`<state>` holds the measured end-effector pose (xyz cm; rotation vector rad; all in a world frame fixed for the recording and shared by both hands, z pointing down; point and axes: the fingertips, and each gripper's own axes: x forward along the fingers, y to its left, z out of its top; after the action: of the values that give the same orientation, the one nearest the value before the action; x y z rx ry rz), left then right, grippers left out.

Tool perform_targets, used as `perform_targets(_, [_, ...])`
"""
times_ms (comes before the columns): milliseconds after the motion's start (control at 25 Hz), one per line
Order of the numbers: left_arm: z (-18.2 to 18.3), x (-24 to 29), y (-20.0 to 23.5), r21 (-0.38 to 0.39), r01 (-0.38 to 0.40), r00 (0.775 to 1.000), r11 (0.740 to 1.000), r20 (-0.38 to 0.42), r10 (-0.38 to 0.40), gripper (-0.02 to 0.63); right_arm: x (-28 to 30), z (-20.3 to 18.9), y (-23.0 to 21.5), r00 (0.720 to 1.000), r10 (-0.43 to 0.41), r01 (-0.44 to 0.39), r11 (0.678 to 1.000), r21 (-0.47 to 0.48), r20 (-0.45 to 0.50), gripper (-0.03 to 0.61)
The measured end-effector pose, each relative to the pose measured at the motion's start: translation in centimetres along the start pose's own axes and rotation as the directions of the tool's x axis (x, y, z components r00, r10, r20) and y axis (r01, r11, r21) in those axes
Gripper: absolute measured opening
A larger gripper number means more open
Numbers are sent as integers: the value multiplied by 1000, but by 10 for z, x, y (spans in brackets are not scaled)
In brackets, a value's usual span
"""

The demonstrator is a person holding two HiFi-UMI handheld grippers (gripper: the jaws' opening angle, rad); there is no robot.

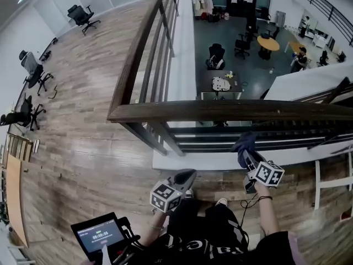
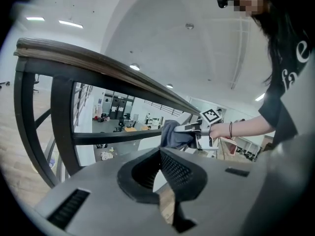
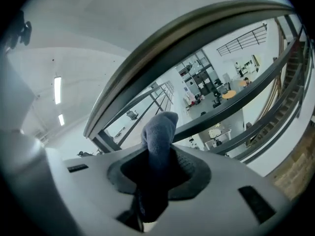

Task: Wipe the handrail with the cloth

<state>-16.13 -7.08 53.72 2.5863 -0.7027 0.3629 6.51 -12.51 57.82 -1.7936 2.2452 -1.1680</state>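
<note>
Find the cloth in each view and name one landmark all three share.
Head view: lower right, the cloth at the tip of the right claw, below the handrail.
Left gripper view: right of centre, the cloth in the right claw, under the handrail.
Right gripper view: centre, the cloth upright between the jaws.
Shared landmark: the wooden handrail.

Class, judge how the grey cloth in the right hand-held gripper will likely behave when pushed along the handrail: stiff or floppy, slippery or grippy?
Probably floppy: the cloth bunches into a soft rounded lump in the right hand-held gripper, so it should mould to the handrail. Likely light, since the lump stands unsupported; its fuzzy surface suggests drag, not slip.
</note>
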Motion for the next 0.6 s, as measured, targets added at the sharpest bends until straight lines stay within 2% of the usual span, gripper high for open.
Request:
perform_targets(80, [-1,-32,43,-4,-11,1000,1000,-13,11,0,53,-30,62,998,46,-46,999,7,-40,92])
perform_targets(160, [-4,-41,62,-6,-33,999,999,-11,33,0,84,-51,95,993,94,-94,996,2,-78,92])
perform_targets(400, [-1,-58,94,-22,-91,996,996,3,91,0,148,-80,163,966,197,-207,977,-43,-165,92])
perform_targets(600, [-8,-71,116,-35,-128,992,991,17,129,0,185,-98,183,950,221,-239,969,-56,-222,92])
